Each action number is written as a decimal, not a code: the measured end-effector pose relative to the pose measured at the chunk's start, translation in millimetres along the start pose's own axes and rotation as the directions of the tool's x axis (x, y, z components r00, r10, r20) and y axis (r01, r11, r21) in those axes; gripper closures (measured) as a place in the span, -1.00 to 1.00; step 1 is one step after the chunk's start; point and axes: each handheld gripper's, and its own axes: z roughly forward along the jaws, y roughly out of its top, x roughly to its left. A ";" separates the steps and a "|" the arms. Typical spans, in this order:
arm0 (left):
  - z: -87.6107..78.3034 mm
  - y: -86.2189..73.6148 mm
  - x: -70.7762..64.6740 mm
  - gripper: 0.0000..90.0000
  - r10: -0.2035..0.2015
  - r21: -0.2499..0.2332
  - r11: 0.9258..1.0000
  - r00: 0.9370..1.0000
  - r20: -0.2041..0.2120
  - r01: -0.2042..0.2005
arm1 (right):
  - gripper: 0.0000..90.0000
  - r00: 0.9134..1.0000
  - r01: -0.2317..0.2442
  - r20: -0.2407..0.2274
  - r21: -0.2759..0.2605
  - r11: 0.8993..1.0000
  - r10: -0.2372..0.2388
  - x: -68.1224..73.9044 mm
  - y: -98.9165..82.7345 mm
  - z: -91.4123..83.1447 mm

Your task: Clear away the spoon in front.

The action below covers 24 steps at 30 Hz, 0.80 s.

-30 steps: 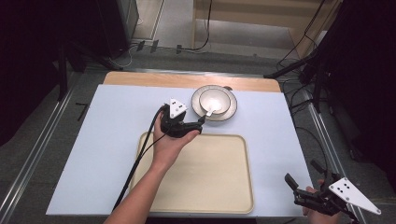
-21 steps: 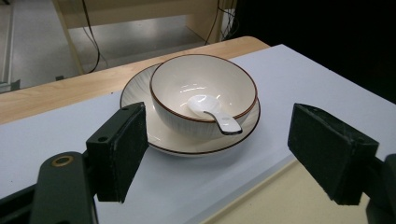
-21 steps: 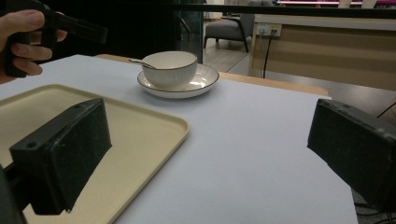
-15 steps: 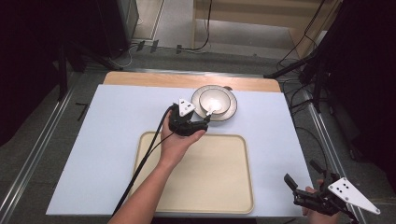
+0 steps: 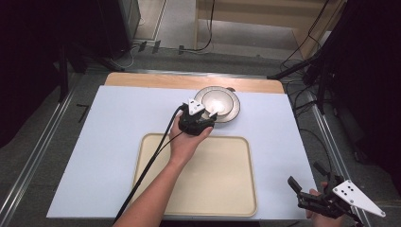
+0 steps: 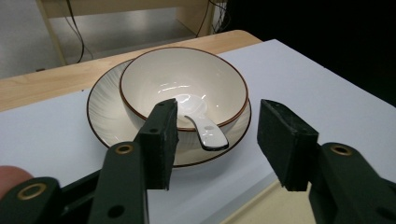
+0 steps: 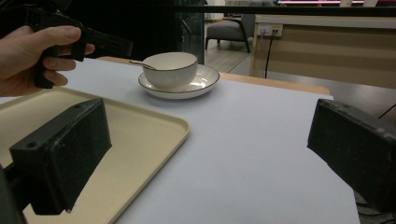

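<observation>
the spoon lies inside the bowl, its scoop down in the bottom and its short white handle resting up over the near rim, the tip poking out toward the left gripper. the bowl sits centred on a plate, and both stand at the far middle of the white table cover, just beyond the far edge of the cream tray.

judging by the gloss and the brown-lined rims, spoon, bowl and plate are all glazed ceramic: stiff, smooth, fairly slippery under hard pads, and liable to chip if knocked together. the spoon looks light; the bowl and plate would be heavier and awkward for a narrow jaw. the handle tip that overhangs the rim looks like the sensible place to pinch the spoon, across its flat width, since the scoop is buried in the bowl. a squeeze too near the very end might let it pivot and clink against the rim.

the left gripper is held in the person's left hand right at the near side of the bowl, its jaws spread wide with nothing between them; in the left gripper view the spoon handle lies between and just beyond them, nearer the left-hand pad.

the right gripper hovers well apart, off the near right corner of the table, jaws likewise wide apart and empty, looking across the tray corner toward the bowl.
</observation>
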 end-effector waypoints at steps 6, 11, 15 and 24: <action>9.7 0.9 3.6 0.24 -0.056 0.027 0.998 0.998 0.011 0.056 | -1.00 1.000 0.000 -0.002 0.001 1.000 0.000 0.3 -0.2 0.8; 14.1 0.7 4.3 0.25 -0.093 0.043 0.995 0.996 0.015 0.092 | -1.00 1.000 0.001 -0.005 0.000 1.000 -0.001 0.6 -0.3 1.1; 20.9 -1.0 3.9 0.27 -0.120 0.068 0.991 0.993 0.004 0.119 | -1.00 1.000 0.001 -0.006 0.001 1.000 -0.001 0.7 -0.3 1.5; 25.9 -4.5 4.8 0.48 -0.164 0.121 0.979 0.986 -0.021 0.165 | -1.00 1.000 0.004 -0.008 0.003 1.000 -0.004 1.3 -0.2 0.9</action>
